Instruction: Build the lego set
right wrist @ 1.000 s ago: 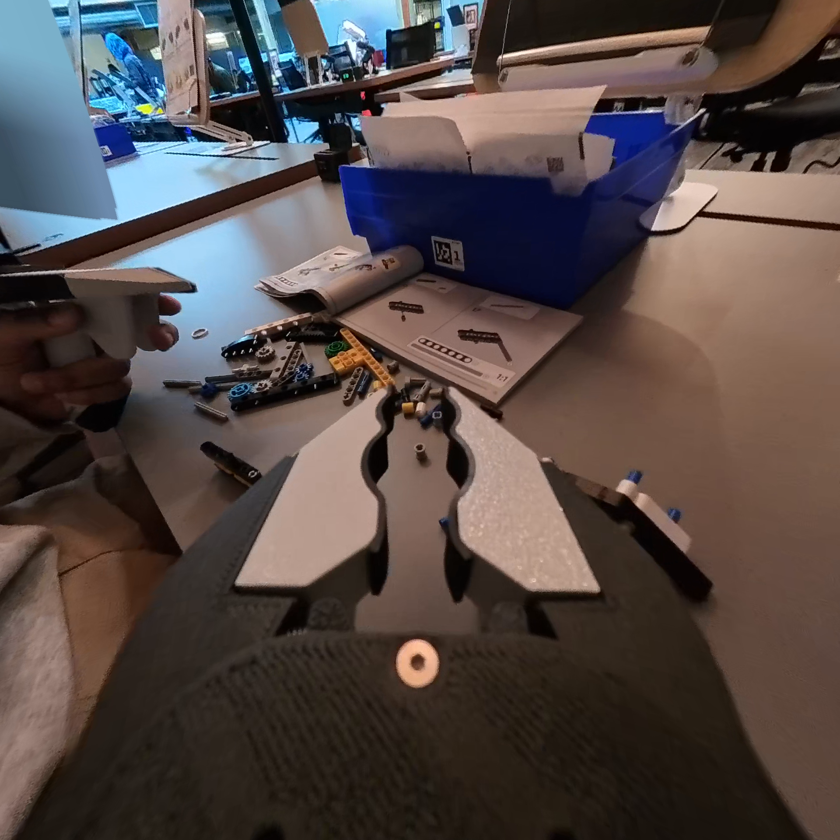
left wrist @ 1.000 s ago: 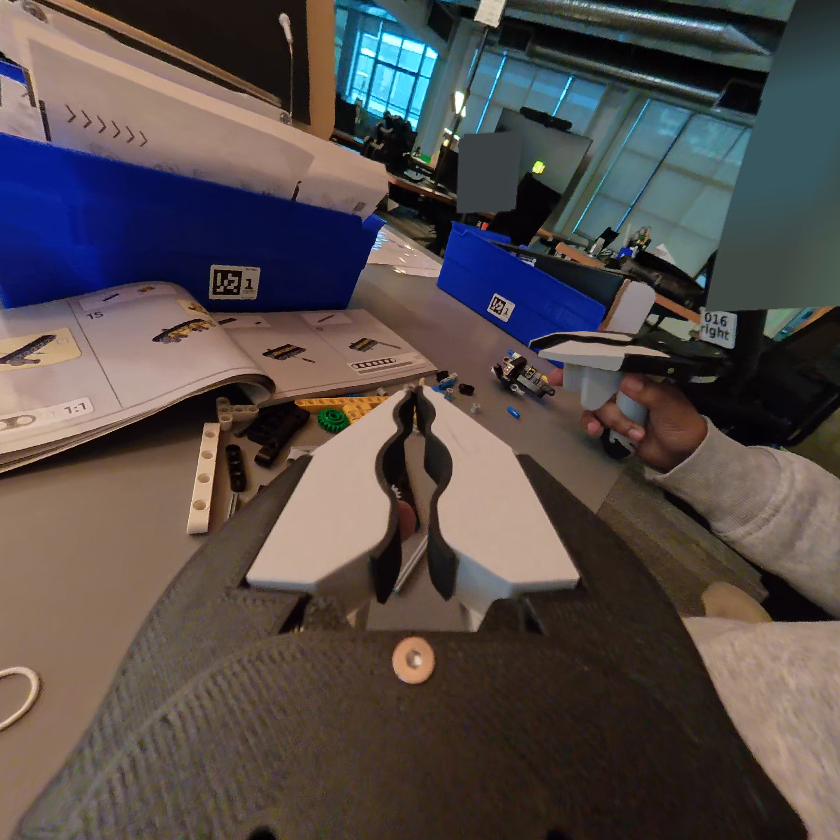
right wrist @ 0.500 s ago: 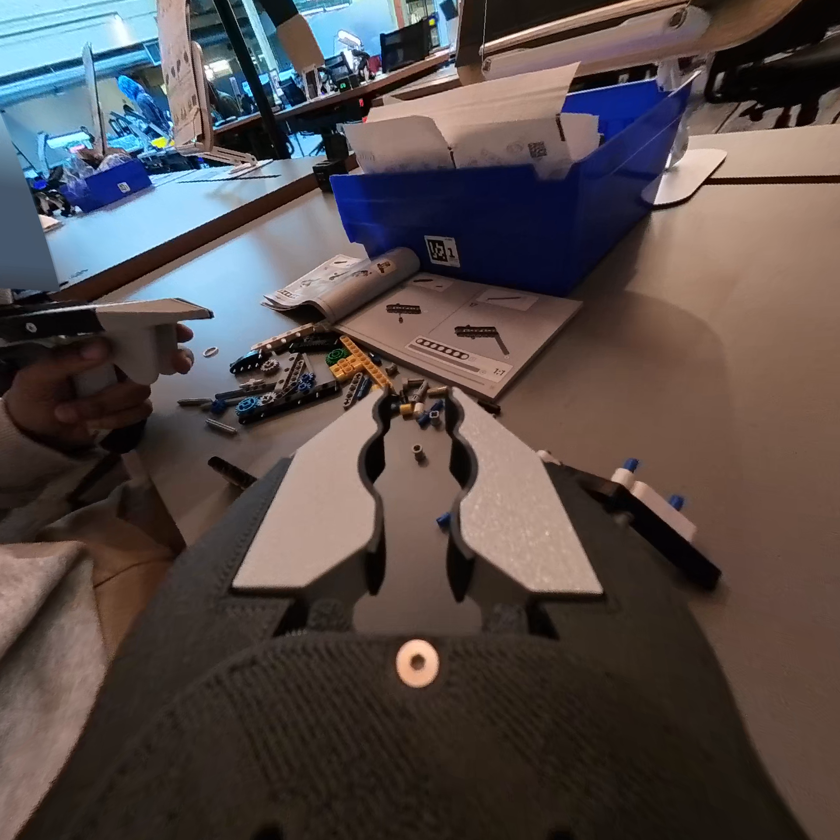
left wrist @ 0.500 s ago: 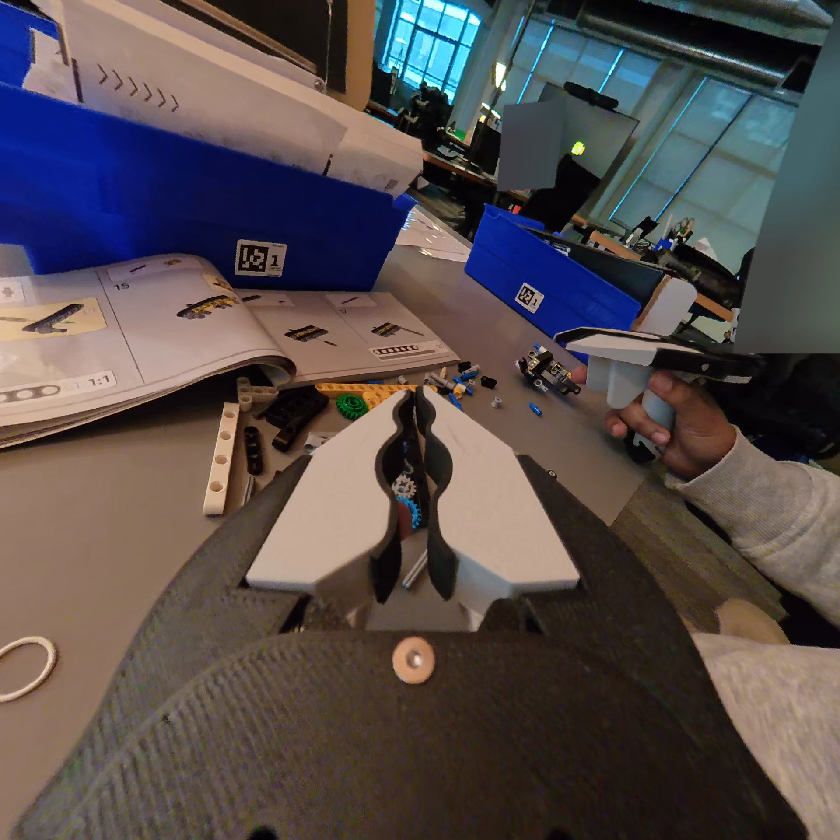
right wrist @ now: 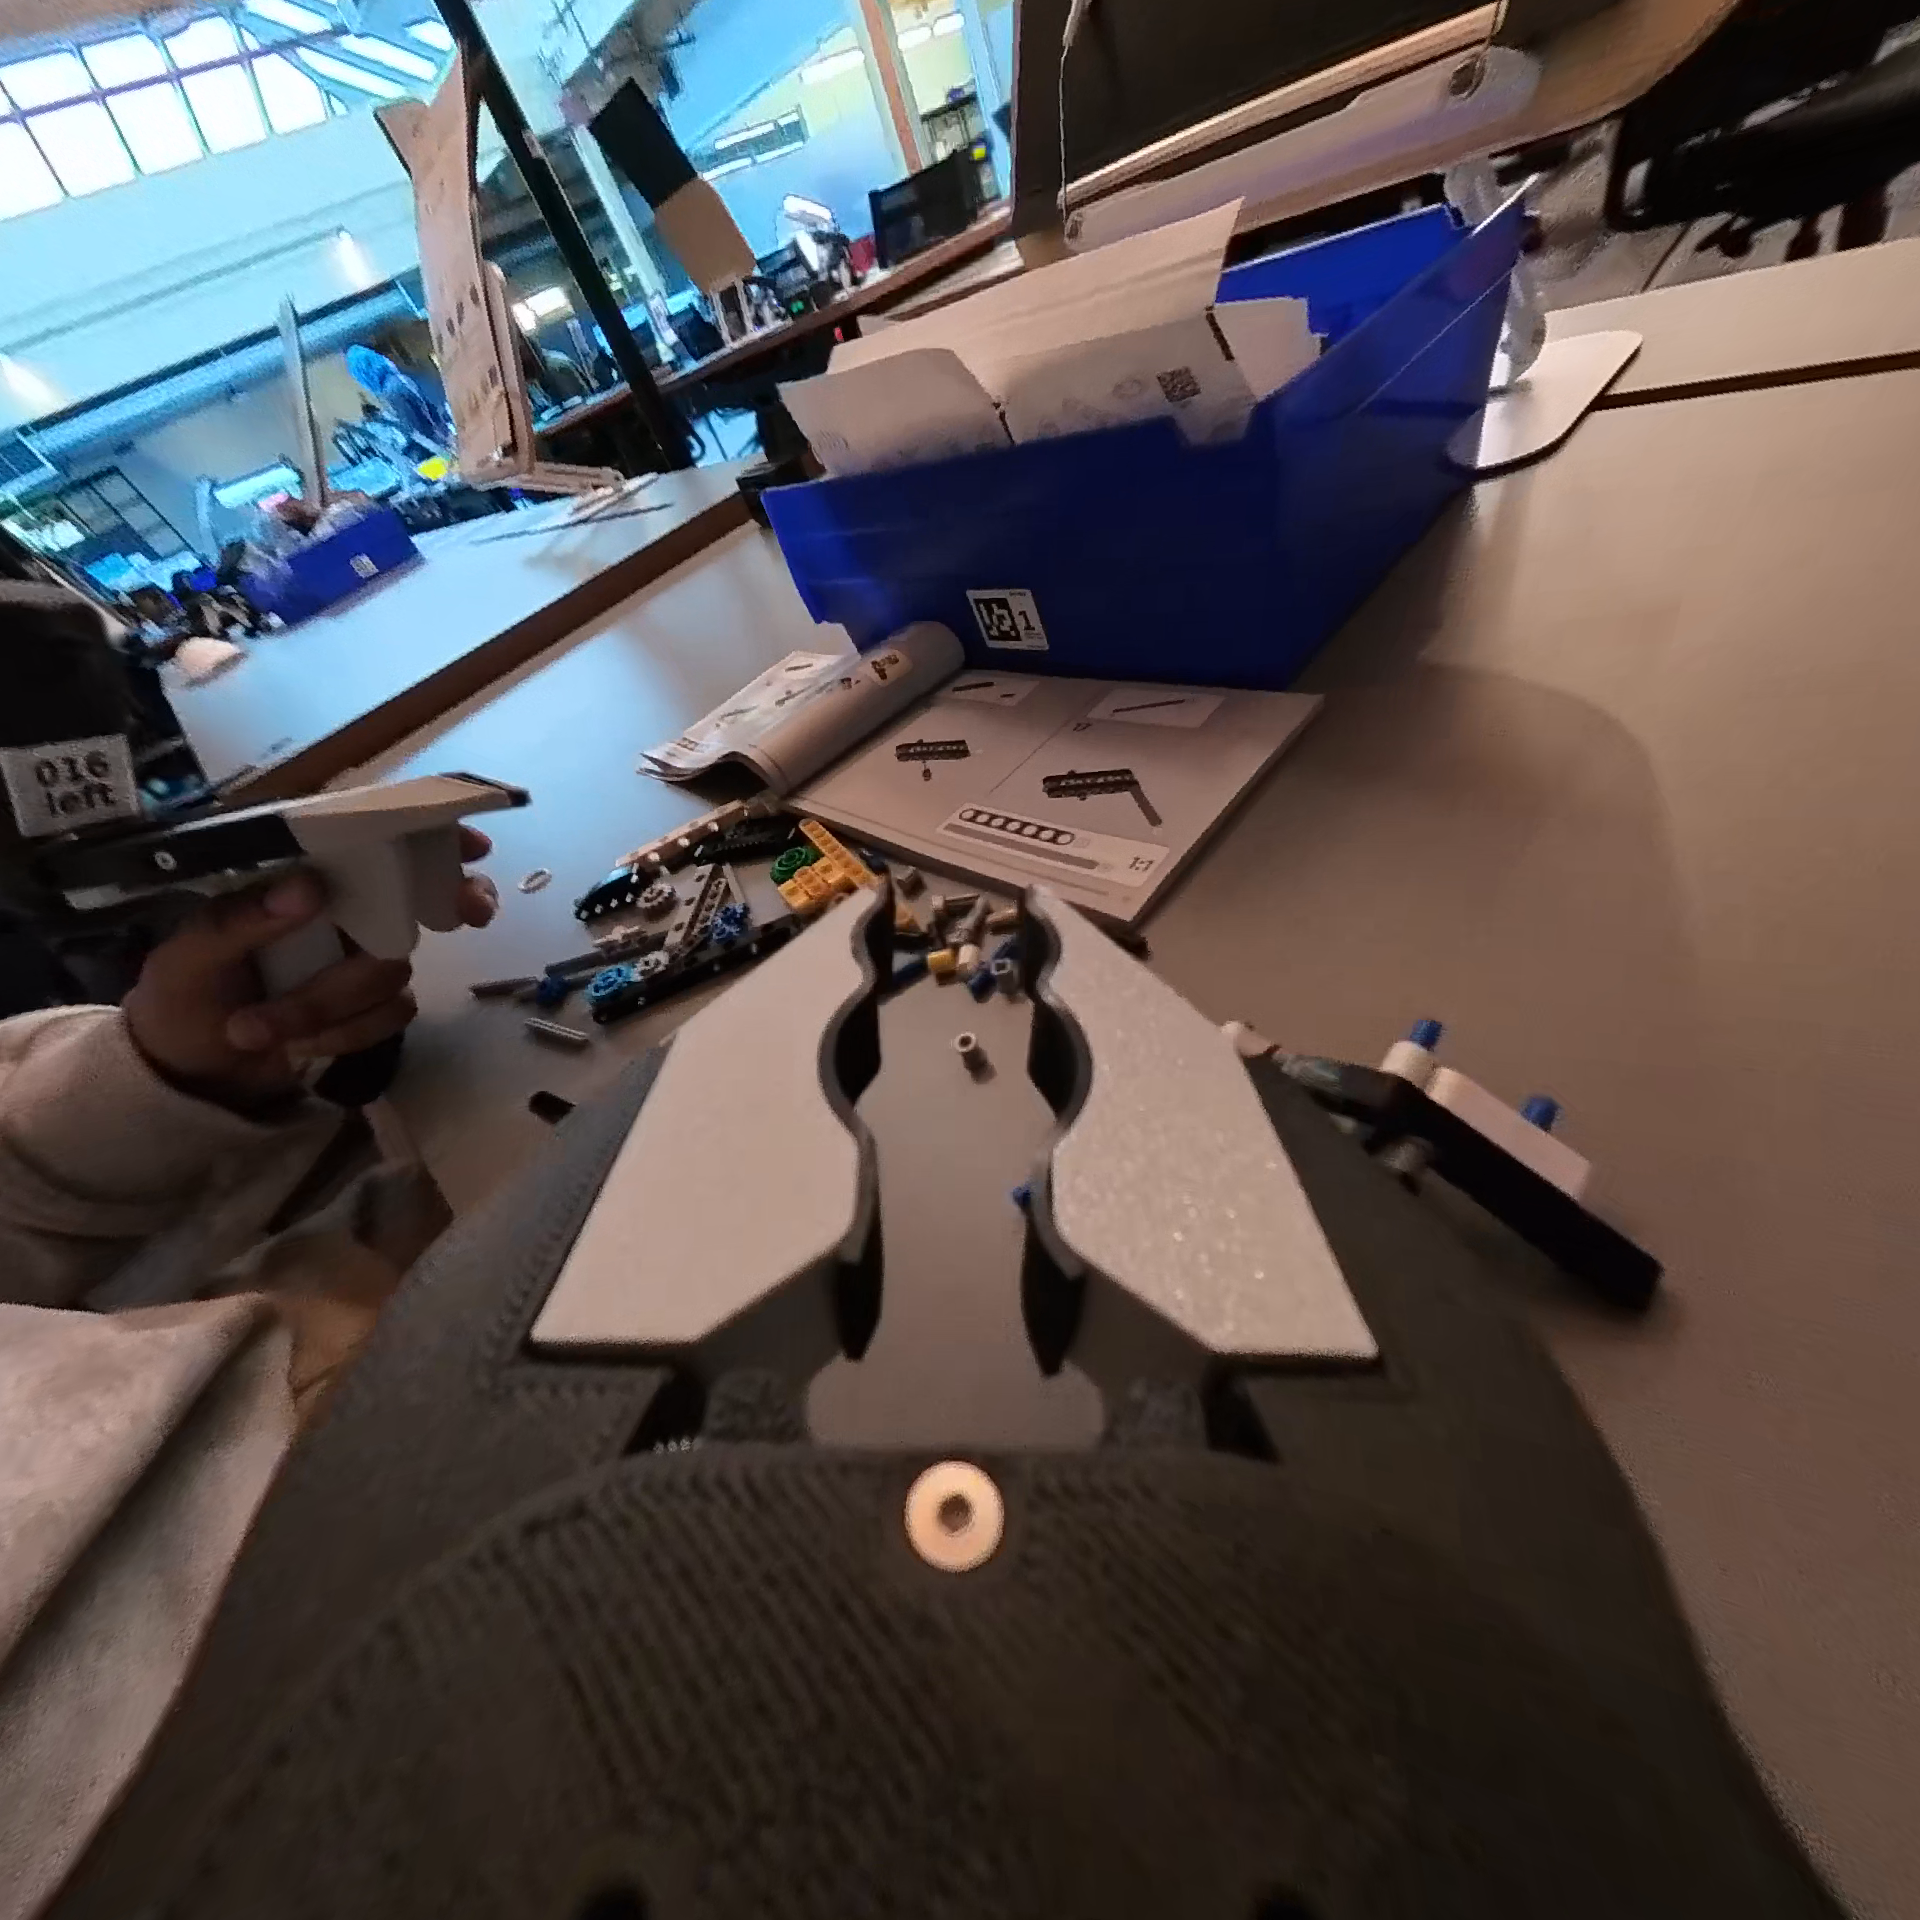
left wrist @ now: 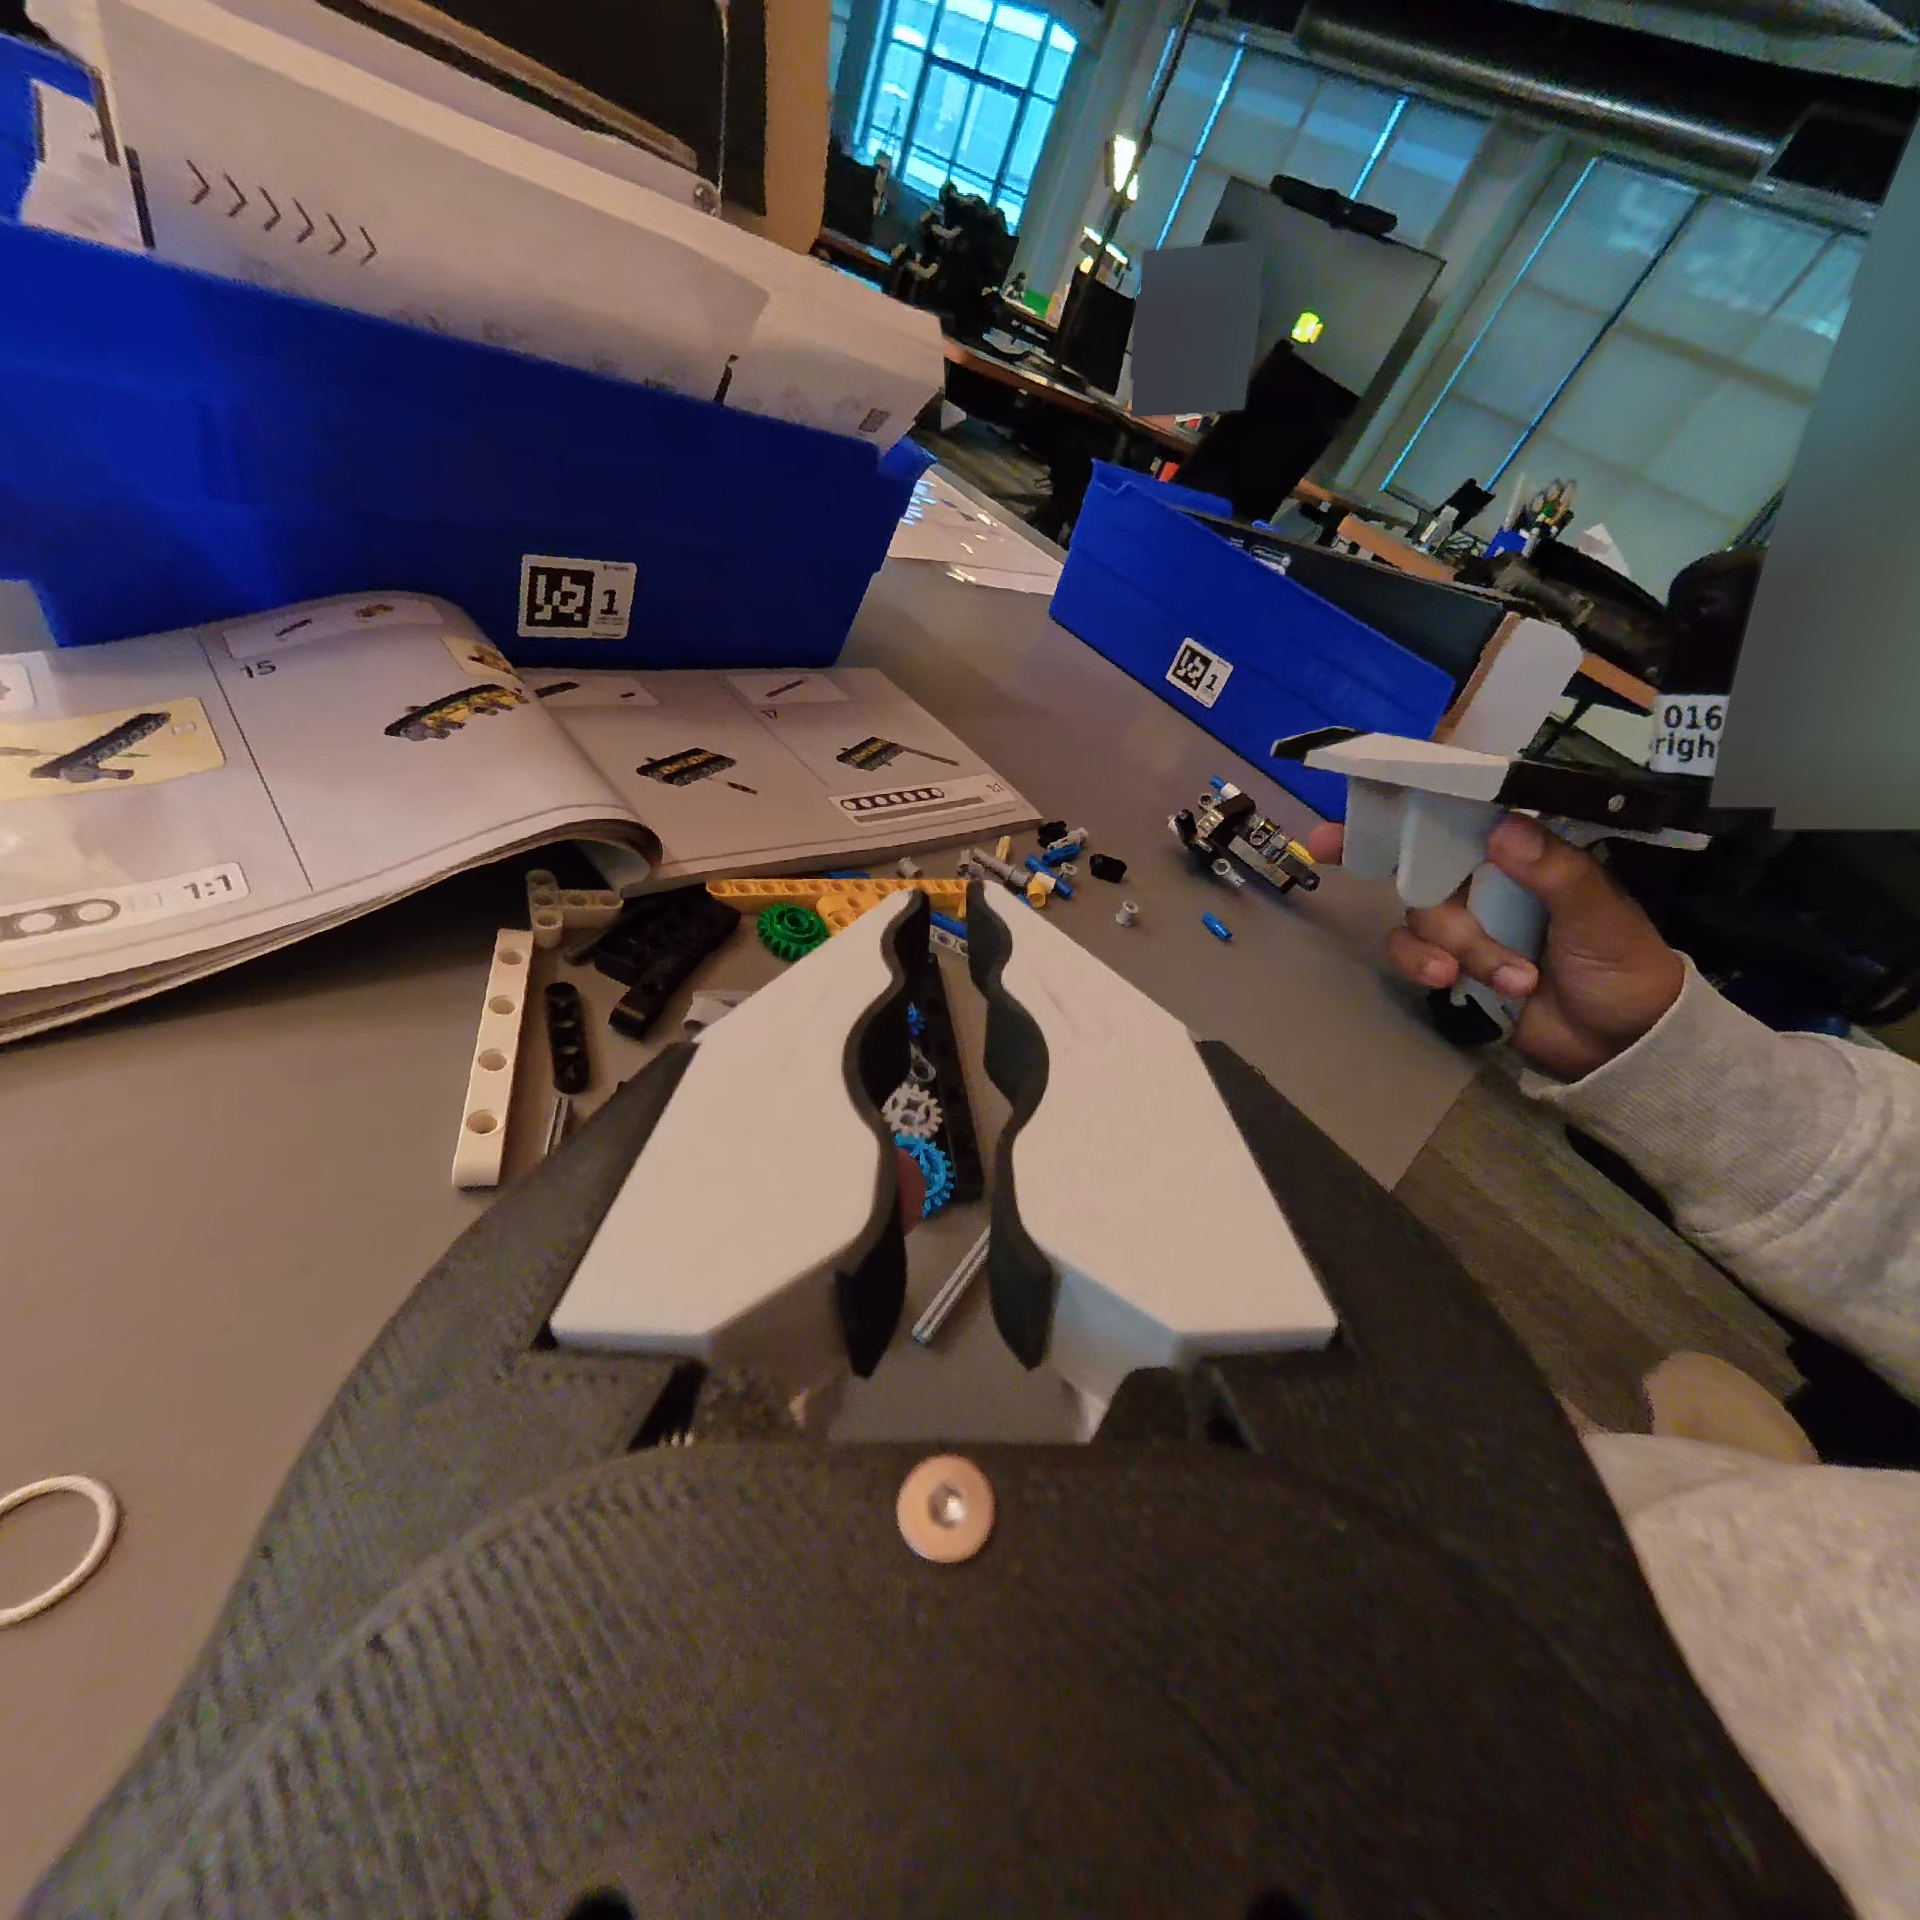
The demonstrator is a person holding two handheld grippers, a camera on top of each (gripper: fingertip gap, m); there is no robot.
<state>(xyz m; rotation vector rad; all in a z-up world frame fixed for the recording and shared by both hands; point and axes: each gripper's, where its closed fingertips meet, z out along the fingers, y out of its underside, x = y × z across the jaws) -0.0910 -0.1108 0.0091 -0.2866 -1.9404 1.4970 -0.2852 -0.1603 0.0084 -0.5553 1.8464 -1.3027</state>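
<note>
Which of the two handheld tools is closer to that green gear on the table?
Left. The left tool has its tips just beside the green gear, over the parts pile. The right tool is off to the side, beyond the small built piece.

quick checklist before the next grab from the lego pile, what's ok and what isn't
1. Left gripper empty, narrow gap between its jaws: ok.
2. Right gripper open and empty: ok.
3. Instruction booklet lying open beside the pile: ok.
4. Loose pieces reachable, green gear and white beam unobstructed: ok.
5. Partly built black assembly on the table, apart from both grippers: ok.
6. Which piece the current step needs: cannot tell.
</note>
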